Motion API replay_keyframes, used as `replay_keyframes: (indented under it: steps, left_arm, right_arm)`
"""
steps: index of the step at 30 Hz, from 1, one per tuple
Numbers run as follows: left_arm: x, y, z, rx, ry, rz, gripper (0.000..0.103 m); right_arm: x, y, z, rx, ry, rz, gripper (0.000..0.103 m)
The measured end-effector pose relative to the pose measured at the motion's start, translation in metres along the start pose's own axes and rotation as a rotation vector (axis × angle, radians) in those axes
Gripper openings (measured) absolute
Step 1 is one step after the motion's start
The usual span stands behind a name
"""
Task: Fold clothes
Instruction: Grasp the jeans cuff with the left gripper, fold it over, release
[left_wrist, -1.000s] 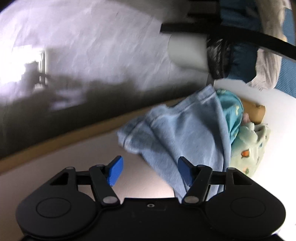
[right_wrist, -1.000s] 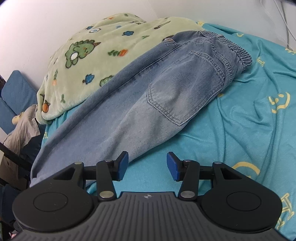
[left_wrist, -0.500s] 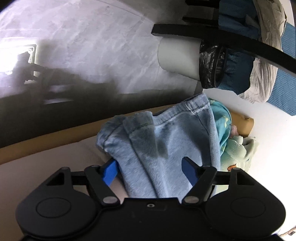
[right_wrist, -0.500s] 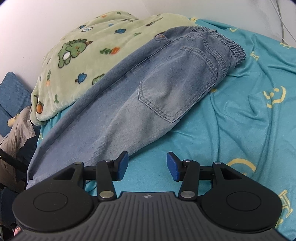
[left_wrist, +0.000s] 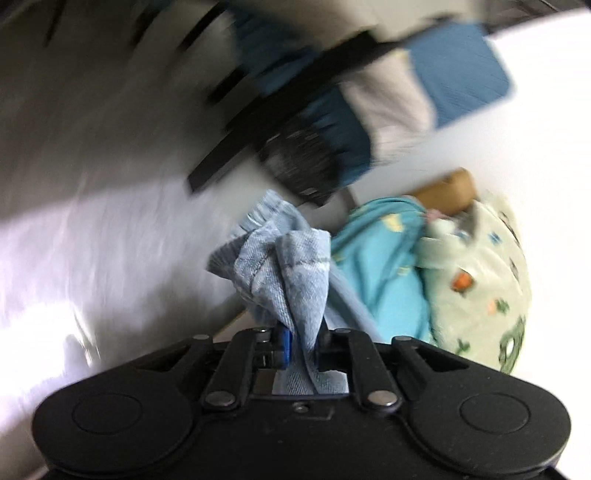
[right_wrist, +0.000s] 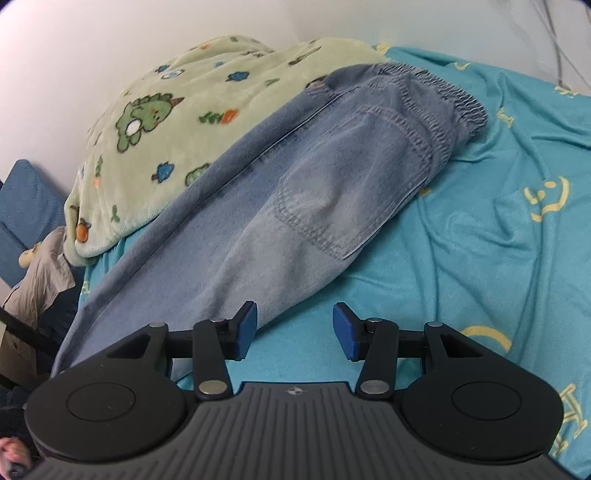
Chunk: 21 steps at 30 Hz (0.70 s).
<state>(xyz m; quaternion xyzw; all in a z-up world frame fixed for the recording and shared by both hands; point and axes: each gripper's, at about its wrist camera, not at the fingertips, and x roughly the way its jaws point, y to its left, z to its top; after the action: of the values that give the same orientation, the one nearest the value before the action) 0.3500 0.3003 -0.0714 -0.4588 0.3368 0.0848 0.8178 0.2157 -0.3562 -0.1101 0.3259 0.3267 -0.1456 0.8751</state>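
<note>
Light blue jeans (right_wrist: 295, 206) lie stretched across the teal bedsheet (right_wrist: 480, 229), elastic waistband at the far right, one back pocket facing up. My right gripper (right_wrist: 294, 328) hovers open over the sheet beside the lower leg, with nothing between its pads. In the blurred left wrist view the bunched leg end of the jeans (left_wrist: 291, 280) sticks up between the closing jaws of my left gripper (left_wrist: 301, 341), which pinch the denim. The rest of that leg trails down toward the bed's edge.
A green dinosaur-print blanket (right_wrist: 177, 122) lies heaped behind the jeans against the white wall. Beyond the bed's end are a blue cushion (left_wrist: 458, 70), a grey cloth (right_wrist: 37, 280), a black frame (left_wrist: 236, 155) and a pale floor (left_wrist: 92, 258).
My left gripper has closed on the leg end of the jeans and lifted it, rolling as it rose; its view is now blurred. The right gripper has stayed put, open.
</note>
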Motion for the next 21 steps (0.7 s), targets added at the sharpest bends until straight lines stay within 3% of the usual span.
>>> replay_keyframes:
  steps: [5, 10, 15, 21]
  left_arm:
    - [-0.039, -0.093, -0.025, 0.230, -0.078, -0.020, 0.009]
    - [-0.053, -0.171, -0.075, 0.397, -0.123, -0.060, 0.007]
    - [-0.053, -0.231, -0.137, 0.528, -0.150, -0.086, 0.007]
    - [-0.031, -0.271, -0.208, 0.644, -0.136, -0.089, 0.007]
  right_arm:
    - [-0.011, -0.006, 0.005, 0.015, -0.022, 0.010, 0.049]
    - [-0.016, -0.008, 0.006, -0.007, -0.021, 0.023, 0.049]
    - [-0.012, -0.009, 0.010, -0.048, 0.006, 0.059, 0.049]
    - [-0.020, -0.019, 0.023, 0.001, -0.005, 0.107, 0.049]
